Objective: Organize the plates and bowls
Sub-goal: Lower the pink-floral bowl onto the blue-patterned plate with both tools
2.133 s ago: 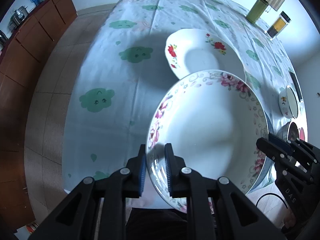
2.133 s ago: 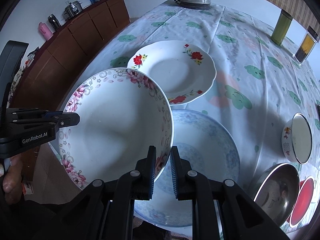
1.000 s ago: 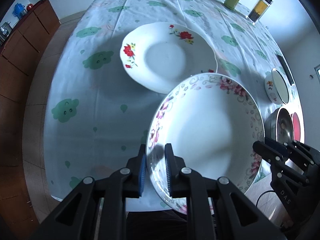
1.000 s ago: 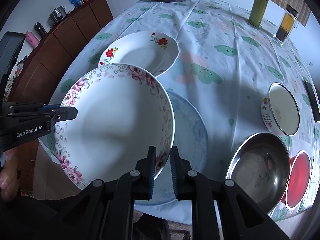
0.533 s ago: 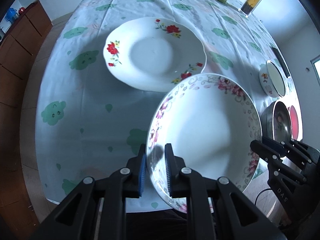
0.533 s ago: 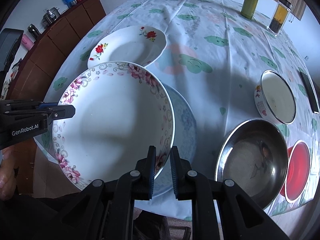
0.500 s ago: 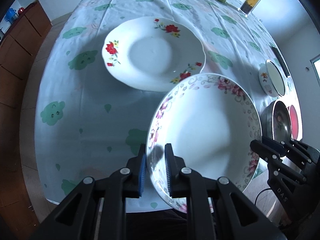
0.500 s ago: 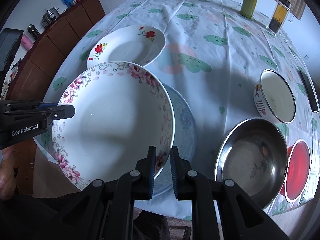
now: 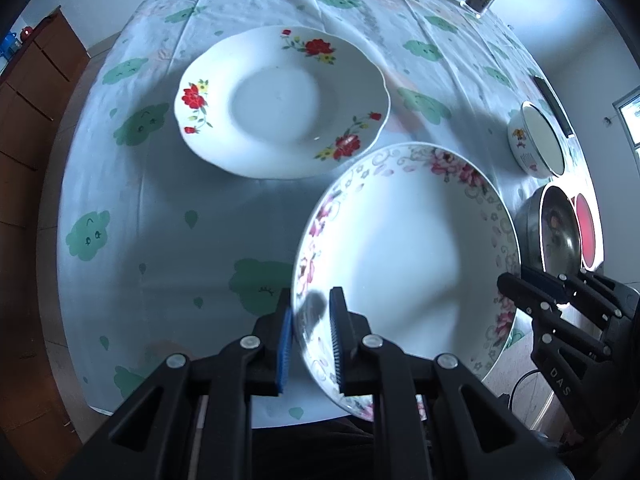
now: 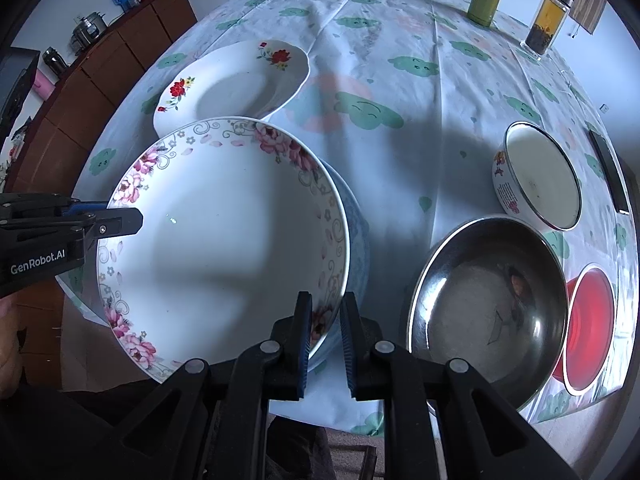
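Left claw point(image 9: 310, 334) and right claw point(image 10: 324, 330) — matte black plastic bodies with forked struts, silver screw heads at the joints and ribbed blue pads point(image 9: 285, 344) lining the fingers. White lettering — "GenRobot.AI" on one side, "DAS" on the other.

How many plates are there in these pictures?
3. A pink-flowered plate is held up by both tongs, a red-flowered plate lies on the table beyond it, and a blue plate sits mostly hidden beneath the held one. Others could be hidden underneath.
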`<action>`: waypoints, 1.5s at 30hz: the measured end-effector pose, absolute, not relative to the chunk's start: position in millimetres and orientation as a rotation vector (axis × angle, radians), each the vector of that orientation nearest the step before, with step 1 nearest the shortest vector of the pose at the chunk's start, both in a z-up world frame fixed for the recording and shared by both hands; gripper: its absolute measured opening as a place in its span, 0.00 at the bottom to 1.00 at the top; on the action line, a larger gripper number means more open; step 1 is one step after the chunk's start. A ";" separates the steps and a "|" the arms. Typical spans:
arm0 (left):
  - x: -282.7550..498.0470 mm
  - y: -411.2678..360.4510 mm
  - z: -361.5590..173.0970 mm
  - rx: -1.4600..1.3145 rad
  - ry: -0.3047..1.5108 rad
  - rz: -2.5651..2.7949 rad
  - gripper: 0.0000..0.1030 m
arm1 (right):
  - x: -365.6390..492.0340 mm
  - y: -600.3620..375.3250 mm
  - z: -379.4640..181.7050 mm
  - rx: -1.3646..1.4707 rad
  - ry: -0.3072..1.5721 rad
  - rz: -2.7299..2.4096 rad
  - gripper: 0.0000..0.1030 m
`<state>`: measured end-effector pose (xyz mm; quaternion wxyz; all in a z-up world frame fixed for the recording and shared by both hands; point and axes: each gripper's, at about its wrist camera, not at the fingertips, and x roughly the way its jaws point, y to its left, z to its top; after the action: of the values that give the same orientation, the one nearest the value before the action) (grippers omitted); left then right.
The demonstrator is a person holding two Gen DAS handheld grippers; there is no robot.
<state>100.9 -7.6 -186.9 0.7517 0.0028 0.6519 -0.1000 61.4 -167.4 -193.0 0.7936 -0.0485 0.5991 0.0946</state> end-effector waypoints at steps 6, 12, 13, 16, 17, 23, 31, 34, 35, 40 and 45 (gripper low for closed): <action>101.7 -9.4 -189.5 0.011 1.436 -0.233 0.14 | 60.2 -168.2 -195.3 -0.112 1.295 0.189 0.15; 101.1 -8.9 -192.6 0.009 1.450 -0.244 0.14 | 59.7 -166.5 -196.1 -0.131 1.298 0.176 0.15; 100.7 -9.0 -192.7 0.010 1.451 -0.246 0.14 | 59.5 -166.4 -196.2 -0.132 1.299 0.175 0.15; 101.2 -10.0 -193.6 0.013 1.451 -0.248 0.14 | 59.2 -166.3 -197.2 -0.134 1.301 0.172 0.15; 101.1 -10.1 -194.0 0.012 1.453 -0.251 0.14 | 59.1 -166.6 -197.5 -0.134 1.301 0.171 0.15; 103.1 -11.6 -195.0 0.018 1.452 -0.252 0.13 | 59.3 -166.4 -199.6 -0.137 1.303 0.165 0.15; 102.9 -11.4 -196.6 0.021 1.459 -0.251 0.13 | 59.0 -165.9 -200.0 -0.141 1.302 0.166 0.15; 102.3 -11.0 -197.5 0.020 1.460 -0.250 0.13 | 59.2 -164.0 -199.6 -0.164 1.299 0.165 0.15; 102.3 -10.9 -198.3 0.020 1.463 -0.247 0.13 | 59.1 -162.9 -199.3 -0.172 1.296 0.166 0.15; 101.8 -12.0 -204.3 0.018 1.481 -0.245 0.13 | 59.2 -161.2 -199.1 -0.191 1.295 0.167 0.16; 102.4 -12.7 -205.7 0.017 1.484 -0.246 0.13 | 58.6 -161.2 -199.5 -0.192 1.294 0.162 0.16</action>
<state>102.4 -12.7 -205.7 0.7303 0.0077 0.6739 -0.1116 58.6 -161.2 -199.5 0.7905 -0.0891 0.6013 0.0752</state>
